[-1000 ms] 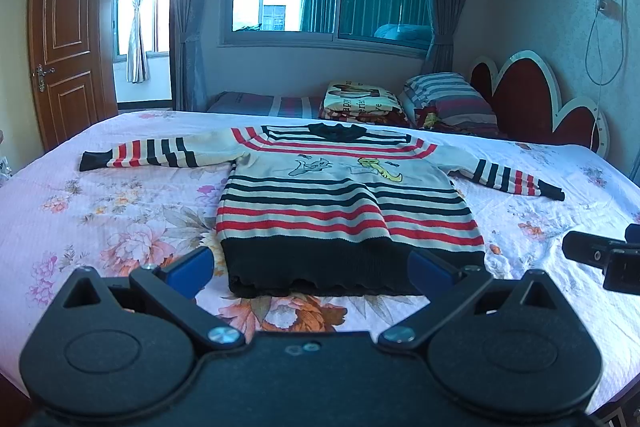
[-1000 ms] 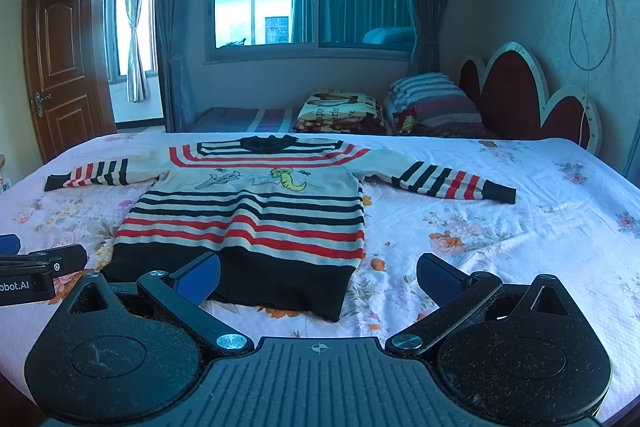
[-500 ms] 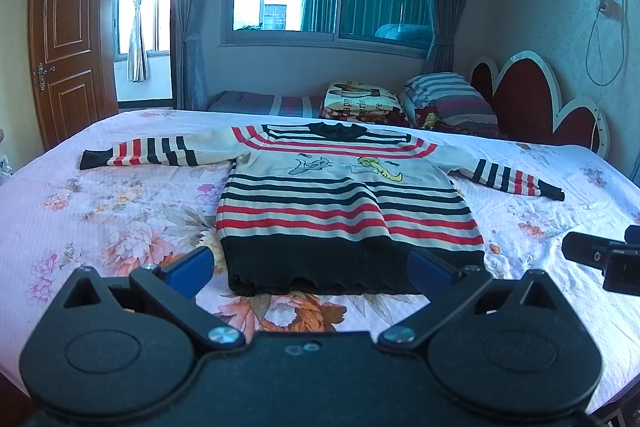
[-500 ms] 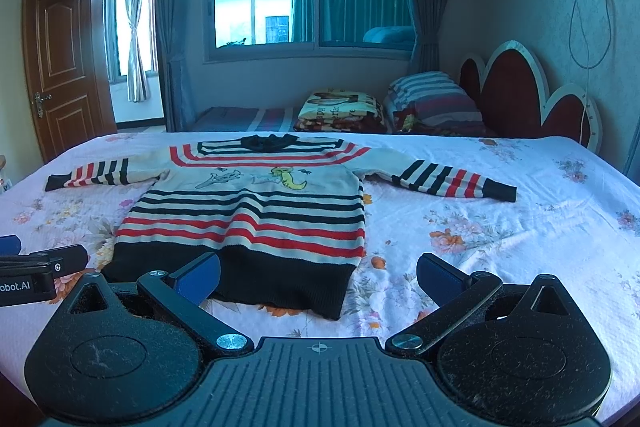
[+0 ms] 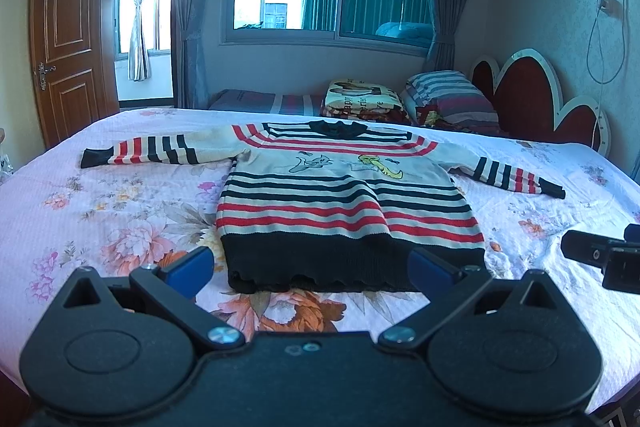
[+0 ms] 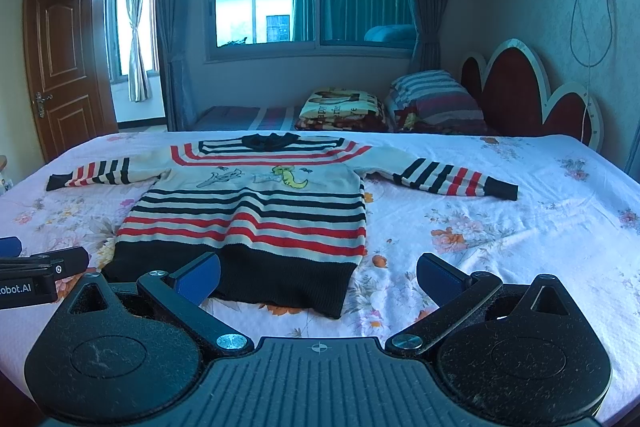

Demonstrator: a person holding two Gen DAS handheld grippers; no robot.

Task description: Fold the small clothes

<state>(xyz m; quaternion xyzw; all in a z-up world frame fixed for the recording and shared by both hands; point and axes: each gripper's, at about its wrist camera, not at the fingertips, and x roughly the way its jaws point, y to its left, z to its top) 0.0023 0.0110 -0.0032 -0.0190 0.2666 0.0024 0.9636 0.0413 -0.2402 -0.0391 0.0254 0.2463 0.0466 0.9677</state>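
A small striped sweater (image 5: 340,203) in cream, red and navy lies flat on the bed, both sleeves spread out, dark hem toward me. It also shows in the right wrist view (image 6: 256,211). My left gripper (image 5: 310,269) is open and empty, held just short of the hem's middle. My right gripper (image 6: 318,275) is open and empty, in front of the hem's right corner. Each gripper shows at the edge of the other's view: the right one (image 5: 600,259), the left one (image 6: 36,267).
The bed has a pink floral sheet (image 5: 100,219). Pillows and a folded blanket (image 5: 364,99) lie at the far side by a red headboard (image 5: 536,95). A wooden door (image 5: 66,39) stands at the left, a window behind.
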